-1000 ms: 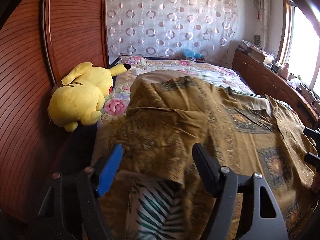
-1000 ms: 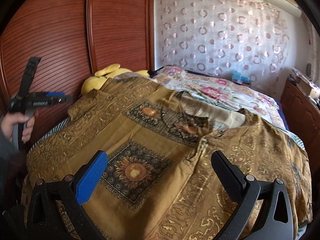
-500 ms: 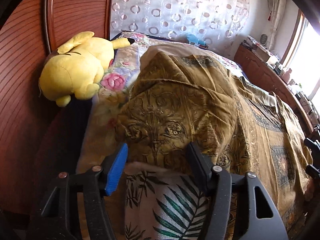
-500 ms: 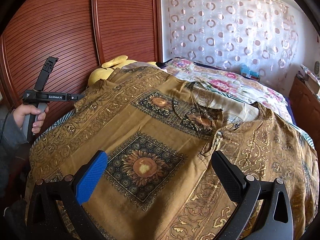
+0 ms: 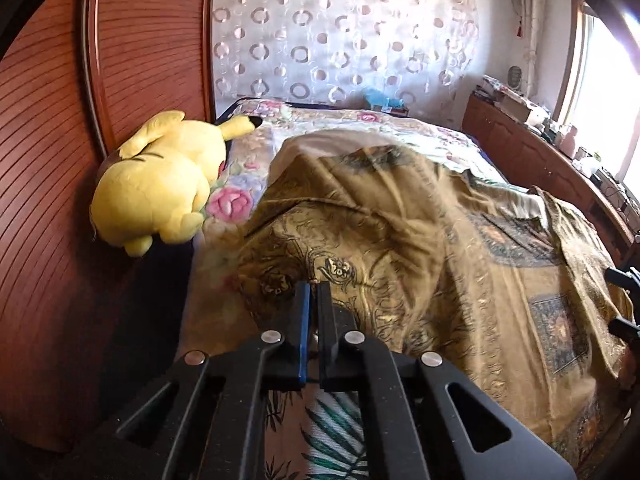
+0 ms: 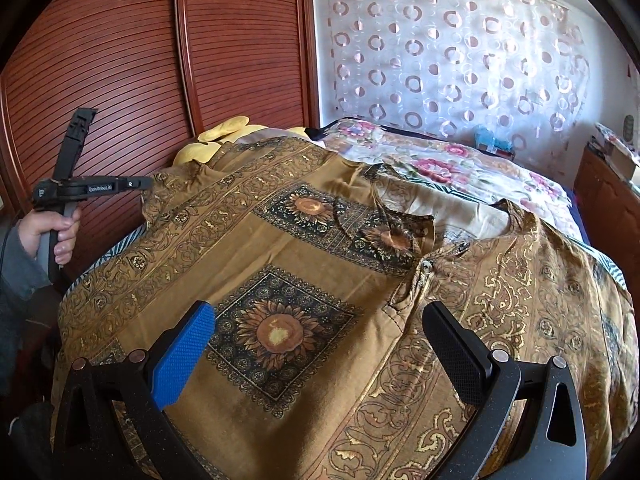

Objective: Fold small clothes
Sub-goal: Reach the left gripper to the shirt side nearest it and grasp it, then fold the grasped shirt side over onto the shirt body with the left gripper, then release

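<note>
Left tongs (image 5: 314, 300) clamped on shirt (image 5: 400, 240) hem; pinch hidden.

We are in a home bedroom: a bed (image 6: 480, 168) with floral bedding, a yellow plush toy (image 5: 160, 176), a wooden wardrobe (image 6: 140, 60), and a patterned curtain (image 6: 460, 52).

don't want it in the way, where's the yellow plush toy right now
In the left wrist view, the yellow plush toy lies at the bed's left edge against the red-brown slatted wardrobe, left of the brown patterned shirt.

Right tongs (image 6: 320, 356) spread wide above brown sunflower-print shirt (image 6: 304, 264) on bed, left tongs (image 6: 146, 182) at its sleeve edge
</note>
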Demonstrator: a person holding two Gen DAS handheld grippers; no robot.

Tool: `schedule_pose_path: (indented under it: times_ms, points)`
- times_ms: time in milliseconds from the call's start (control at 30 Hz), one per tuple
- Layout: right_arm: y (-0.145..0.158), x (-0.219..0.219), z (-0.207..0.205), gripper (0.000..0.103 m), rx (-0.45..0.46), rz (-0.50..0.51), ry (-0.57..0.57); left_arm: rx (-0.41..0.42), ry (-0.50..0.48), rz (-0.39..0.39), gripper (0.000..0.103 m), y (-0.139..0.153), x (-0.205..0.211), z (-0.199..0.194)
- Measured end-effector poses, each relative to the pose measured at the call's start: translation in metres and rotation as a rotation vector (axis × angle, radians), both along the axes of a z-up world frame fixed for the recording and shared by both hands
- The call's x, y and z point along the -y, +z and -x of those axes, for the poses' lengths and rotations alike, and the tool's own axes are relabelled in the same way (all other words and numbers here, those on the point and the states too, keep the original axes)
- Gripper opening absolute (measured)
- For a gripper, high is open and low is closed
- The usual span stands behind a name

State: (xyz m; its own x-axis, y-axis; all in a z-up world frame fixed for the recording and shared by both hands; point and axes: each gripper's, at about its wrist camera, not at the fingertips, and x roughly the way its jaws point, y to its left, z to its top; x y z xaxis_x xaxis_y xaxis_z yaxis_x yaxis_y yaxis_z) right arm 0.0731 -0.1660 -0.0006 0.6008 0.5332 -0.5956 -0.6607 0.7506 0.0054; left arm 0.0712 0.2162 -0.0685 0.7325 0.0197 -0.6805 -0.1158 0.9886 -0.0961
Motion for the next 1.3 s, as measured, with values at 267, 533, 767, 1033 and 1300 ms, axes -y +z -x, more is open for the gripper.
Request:
schedule_pose_path:
  times_ms: [267,533,767,1033,1300]
  points:
    - [0.002,0.008,0.000,0.103,0.004,-0.013,-0.020,0.078,-0.058,-0.029,0.004,0.041,0.024,-0.005]
    - [0.000,0.012,0.001,0.103,-0.005,-0.025,-0.037,0.026,-0.079,-0.089,0.004,0.045,0.025,-0.003]
    - [0.002,0.010,-0.001,0.103,-0.007,-0.027,-0.039,0.043,-0.103,-0.048,0.003,0.041,0.030,-0.005]
    - [0.010,0.021,-0.001,0.103,0.017,-0.036,-0.069,0.075,-0.286,-0.016,0.003,0.052,0.102,-0.013]
    - [0.009,0.026,0.001,0.103,0.030,-0.033,-0.083,0.052,-0.356,-0.013,0.014,0.036,0.136,0.012]
